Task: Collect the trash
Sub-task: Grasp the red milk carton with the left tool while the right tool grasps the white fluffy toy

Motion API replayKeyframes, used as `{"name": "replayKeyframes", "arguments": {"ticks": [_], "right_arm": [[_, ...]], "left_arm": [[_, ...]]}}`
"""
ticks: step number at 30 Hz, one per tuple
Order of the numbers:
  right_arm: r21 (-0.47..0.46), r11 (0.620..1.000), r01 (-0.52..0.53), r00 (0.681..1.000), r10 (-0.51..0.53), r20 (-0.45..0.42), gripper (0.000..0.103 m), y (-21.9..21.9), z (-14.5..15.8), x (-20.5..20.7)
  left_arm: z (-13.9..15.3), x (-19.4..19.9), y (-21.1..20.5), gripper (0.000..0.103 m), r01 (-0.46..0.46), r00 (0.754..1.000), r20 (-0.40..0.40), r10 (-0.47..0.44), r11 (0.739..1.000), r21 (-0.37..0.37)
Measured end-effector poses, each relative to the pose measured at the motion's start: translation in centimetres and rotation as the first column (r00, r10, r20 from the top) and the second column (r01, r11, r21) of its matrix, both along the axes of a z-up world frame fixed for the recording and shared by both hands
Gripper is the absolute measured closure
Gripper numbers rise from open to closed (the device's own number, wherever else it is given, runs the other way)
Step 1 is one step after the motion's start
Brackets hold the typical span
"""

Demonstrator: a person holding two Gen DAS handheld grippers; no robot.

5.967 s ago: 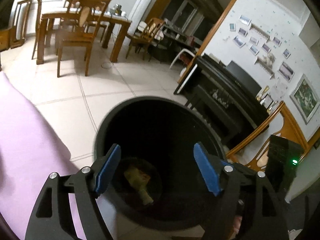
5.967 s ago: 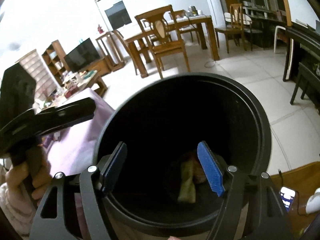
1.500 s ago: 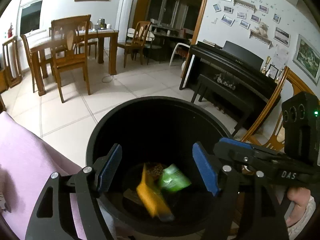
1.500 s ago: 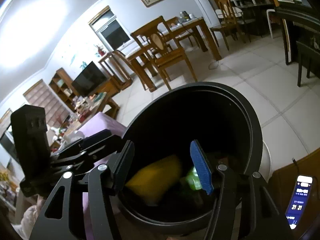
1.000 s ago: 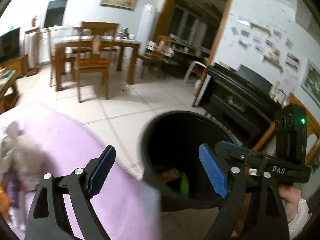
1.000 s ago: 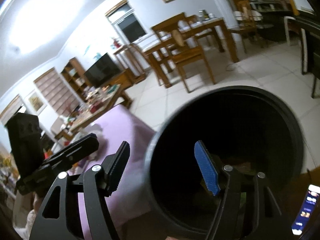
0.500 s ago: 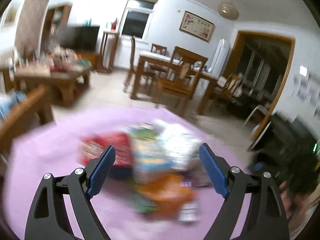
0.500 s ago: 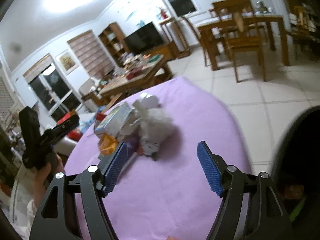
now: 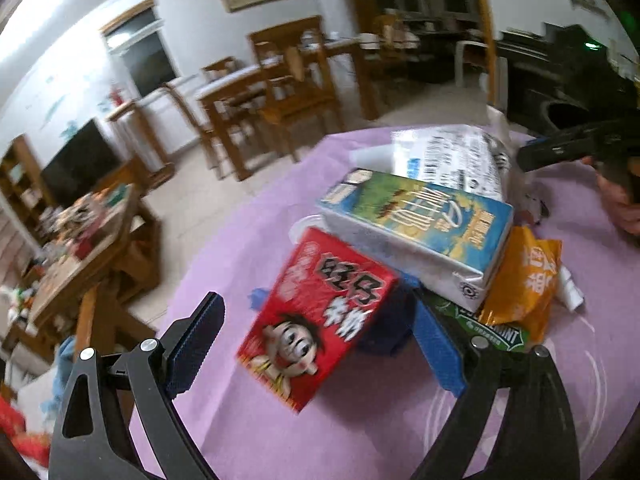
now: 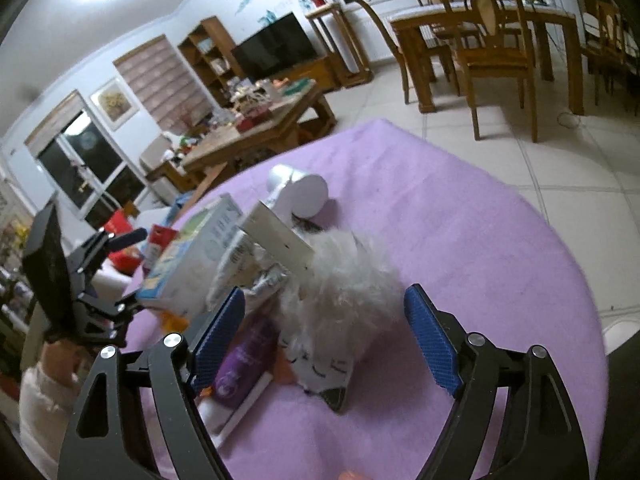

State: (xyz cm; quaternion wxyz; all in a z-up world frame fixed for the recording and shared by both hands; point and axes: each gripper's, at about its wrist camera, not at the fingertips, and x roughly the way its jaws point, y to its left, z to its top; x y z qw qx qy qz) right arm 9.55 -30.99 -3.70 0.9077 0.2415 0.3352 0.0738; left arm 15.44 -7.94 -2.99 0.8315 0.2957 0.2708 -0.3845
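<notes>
Left hand-held gripper (image 9: 316, 344) has its jaws wide apart around the red snack box (image 9: 320, 320), which lies on the purple tabletop (image 9: 380, 420). This box looks light and stiff; I would grip its long sides. Right hand-held gripper (image 10: 320, 340), also apart, frames a soft white fluffy piece (image 10: 344, 284). Motion blur hides the lower trash.

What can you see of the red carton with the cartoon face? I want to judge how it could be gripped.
The red carton is a box-shaped drink pack, glossy as it looks, printed with black-and-white characters and a cartoon child's face. It lies tilted at the near edge of the trash pile on the purple cloth, its far end by the blue-green carton. It sits between the open left gripper's fingers, not clamped.
</notes>
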Motion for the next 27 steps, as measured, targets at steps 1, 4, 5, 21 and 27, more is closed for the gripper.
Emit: {"name": "replayKeyframes", "arguments": {"ticks": [1, 4, 5, 21, 27], "right_arm": [[-0.01, 1.0, 0.003, 1.0, -0.003, -0.013, 0.022, 0.2, -0.3, 0.3], [-0.053, 0.999, 0.006, 1.0, -0.006, 0.015, 0.038, 0.5, -0.1, 0.8], [-0.072, 0.997, 0.007, 1.0, -0.007, 0.006, 0.051, 0.8, -0.2, 1.0], [0.068, 0.997, 0.044, 0.985, -0.055, 0.163, 0.066, -2.2, 0.8, -2.0], [0.143, 0.986, 0.081, 0.957, -0.117, 0.267, 0.066, -4.3, 1.3, -4.6]], "left_arm": [[-0.2, 0.2, -0.3, 0.012, 0.023, 1.0, 0.003, -0.023, 1.0, 0.013], [-0.2, 0.9, -0.4, 0.013, 0.036, 0.999, -0.038, -0.037, 0.999, -0.009], [-0.1, 1.3, -0.4, 0.014, 0.029, 0.998, -0.062, -0.031, 0.999, -0.032], [0.1, -1.3, 1.8, 0.043, -0.108, 0.991, -0.103, 0.09, 0.976, -0.188], [2.2, -3.7, 2.8, 0.046, -0.139, 0.99, -0.071, 0.124, 0.952, -0.272]]}}
